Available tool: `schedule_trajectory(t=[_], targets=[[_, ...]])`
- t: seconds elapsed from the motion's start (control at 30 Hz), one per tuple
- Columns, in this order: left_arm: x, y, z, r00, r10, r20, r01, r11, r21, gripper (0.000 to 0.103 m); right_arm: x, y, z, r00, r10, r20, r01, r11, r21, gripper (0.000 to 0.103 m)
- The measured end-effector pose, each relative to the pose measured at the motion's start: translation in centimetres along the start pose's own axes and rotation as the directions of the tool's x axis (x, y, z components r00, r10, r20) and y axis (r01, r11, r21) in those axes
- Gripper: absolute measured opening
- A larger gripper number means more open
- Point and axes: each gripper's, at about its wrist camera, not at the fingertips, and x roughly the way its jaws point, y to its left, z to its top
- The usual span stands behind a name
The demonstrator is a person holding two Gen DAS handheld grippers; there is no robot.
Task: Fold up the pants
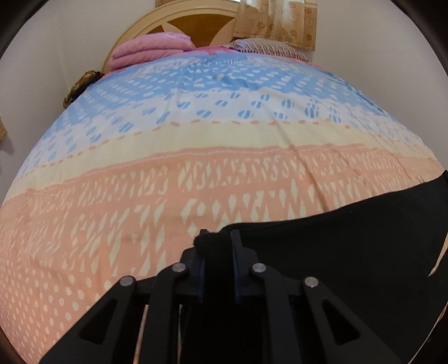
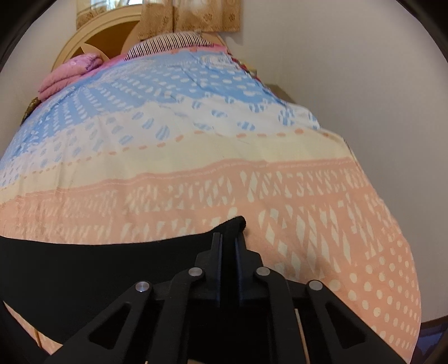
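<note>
Black cloth fills the near part of both wrist views: the pants [image 1: 350,238] lie across the near end of the bed [image 1: 196,140], on the peach band of its patterned cover. I have one corner in each tool. My left tongs [image 1: 217,238] are closed on the left corner, where a small knot of bunched fabric pokes out just past the tips. My right tongs [image 2: 228,240] are closed on the right corner, and a rounded tab of cloth shows above and just right of the tips.

I judge this two-corner grip is there so the edge between my hands stays taut and the pants can be lifted or carried over in one piece, without one side sagging. Both tools point steeply down at the bed, which suits pinching a thin layer off a soft cover.

From the left view the far edge of the pants runs up and to the right as a clean, slightly curved line; from the right view it runs off to the left, nearly level. The fabric looks matte, plain and smooth, with no seams, pockets or waistband I can make out, so I cannot tell which end I am holding. How much of the pants hangs nearer to me, below the tools, is hidden.

Far off, pink bedding [image 1: 151,47] and a striped pillow [image 1: 268,46] sit by the headboard [image 1: 196,22], well apart from the work.
</note>
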Motion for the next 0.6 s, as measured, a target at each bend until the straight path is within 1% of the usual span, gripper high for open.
schedule_trajectory(t=[0.1, 0.27, 0.33, 0.47, 0.6], targets=[[-1.3, 0.4, -0.1, 0.998, -0.035, 0.053, 0.036, 0.999, -0.013, 0.015, -1.4, 0.2, 0.1, 0.999, 0.010, 0.044, -0.010, 1.000, 0.000, 0.007], [-2.2, 0.4, -0.1, 0.996, -0.041, 0.079, 0.042, 0.999, -0.012, 0.015, -4.2, 0.7, 0.0, 0.991, 0.021, 0.130, -0.020, 1.000, -0.009, 0.006], [-2.5, 0.5, 0.0, 0.995, -0.044, 0.093, 0.046, 0.999, -0.019, 0.015, -5.6, 0.9, -0.3, 0.985, 0.024, 0.173, -0.021, 1.000, -0.017, 0.006], [-3.4, 0.9, -0.4, 0.988, -0.058, 0.140, 0.064, 0.997, -0.039, 0.015, -8.8, 0.5, -1.0, 0.962, 0.042, 0.269, -0.039, 0.999, -0.017, 0.006], [-4.5, 1.5, -1.1, 0.978, -0.086, 0.191, 0.102, 0.992, -0.072, 0.015, -12.1, -0.5, -2.7, 0.926, 0.063, 0.372, -0.063, 0.998, -0.013, 0.005]])
